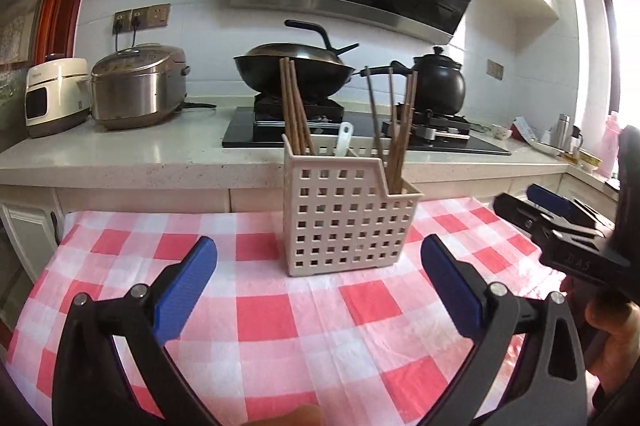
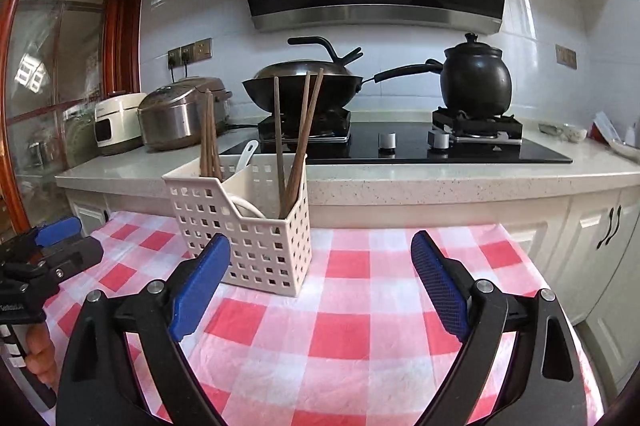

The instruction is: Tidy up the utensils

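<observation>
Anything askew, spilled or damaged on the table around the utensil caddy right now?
Nothing stands out. The white caddy stands upright on the checked cloth, chopsticks and a white spoon leaning inside it. No utensils lie loose on the cloth, and nothing looks spilled or broken.

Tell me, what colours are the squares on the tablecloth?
Red, pink and white checks on the tablecloth, clearest in the right wrist view.

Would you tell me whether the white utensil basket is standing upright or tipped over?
Upright: the basket sits flat on the checked cloth, chopsticks standing inside.
</observation>
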Tool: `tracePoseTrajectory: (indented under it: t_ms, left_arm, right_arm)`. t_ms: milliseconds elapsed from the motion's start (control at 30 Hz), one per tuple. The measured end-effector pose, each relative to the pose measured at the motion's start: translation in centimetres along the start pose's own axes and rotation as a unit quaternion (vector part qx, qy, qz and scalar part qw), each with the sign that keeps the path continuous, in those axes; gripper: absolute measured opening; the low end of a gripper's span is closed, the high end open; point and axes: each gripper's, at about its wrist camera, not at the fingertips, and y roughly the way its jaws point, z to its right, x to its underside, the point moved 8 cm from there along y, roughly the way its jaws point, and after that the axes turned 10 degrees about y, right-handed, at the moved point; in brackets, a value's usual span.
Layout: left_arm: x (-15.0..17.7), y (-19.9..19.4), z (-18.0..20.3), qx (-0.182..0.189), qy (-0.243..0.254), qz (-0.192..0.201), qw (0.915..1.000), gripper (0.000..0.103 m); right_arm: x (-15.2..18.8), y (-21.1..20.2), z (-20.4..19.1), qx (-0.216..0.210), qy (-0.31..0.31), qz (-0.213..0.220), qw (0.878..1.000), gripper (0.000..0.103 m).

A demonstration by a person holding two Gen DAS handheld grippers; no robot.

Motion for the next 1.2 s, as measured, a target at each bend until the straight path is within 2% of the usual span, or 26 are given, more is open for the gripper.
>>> tracePoseTrajectory:
  t_ms: [300, 1200]
  left_arm:
    - [0.5, 0.7, -1.1, -0.010, -0.009, -0.004, 0.9999, 0.098]
    - [0.8, 0.8, -1.2, -0.004, -0.010, -0.008, 0.9999, 0.099]
  right_arm:
    - [0.4, 0.4, -0.1, -0.006, 0.004, -0.007, 1.000, 0.086]
    - [0.4, 0.3, 0.1, -0.003, 0.004, -0.006, 1.000, 0.086]
